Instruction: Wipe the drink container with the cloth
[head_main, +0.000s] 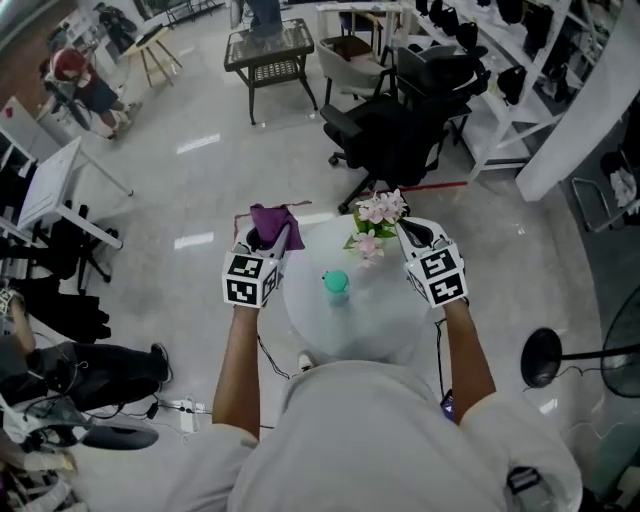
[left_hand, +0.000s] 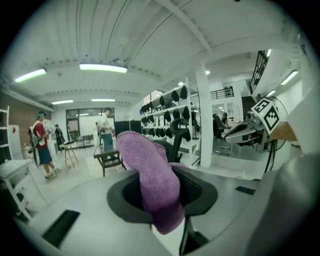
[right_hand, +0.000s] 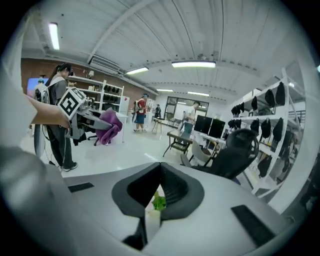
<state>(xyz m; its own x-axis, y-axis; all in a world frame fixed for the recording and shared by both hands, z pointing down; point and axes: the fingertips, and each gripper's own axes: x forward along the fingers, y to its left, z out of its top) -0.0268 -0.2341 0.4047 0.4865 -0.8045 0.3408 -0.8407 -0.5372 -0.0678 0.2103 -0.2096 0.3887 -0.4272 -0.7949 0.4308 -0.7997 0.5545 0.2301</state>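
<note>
The left claw (head_main: 268, 240) is clamped on the purple cloth (left_hand: 152, 175). A thick fold stands up between the jaws and a loose tail hangs below them. The right claw (head_main: 418, 236) has its jaws together and holds nothing that I can see. Only a scrap of green leaf and pink petal shows through the slit beneath them, which I take to be the flowers (head_main: 378, 212) beyond it.

The small teal drink container (head_main: 336, 283) stands upright on the round white worktop (head_main: 380, 310), between the two claws and touched by neither. Both gripper views look out across the room, and neither shows the container.

Wiping has not begun, so the step in hand looks like bringing both claws to the container. To do it well, the right claw should open and take the container low on its body, because such a light thing may slide or tip under a one-sided rub. The flowers stand just beside that claw, so it should come in from the near side. The left claw should tip down so the free fold meets the teal surface before the hard jaw tips do. It should then stroke around the side with light pressure.
</note>
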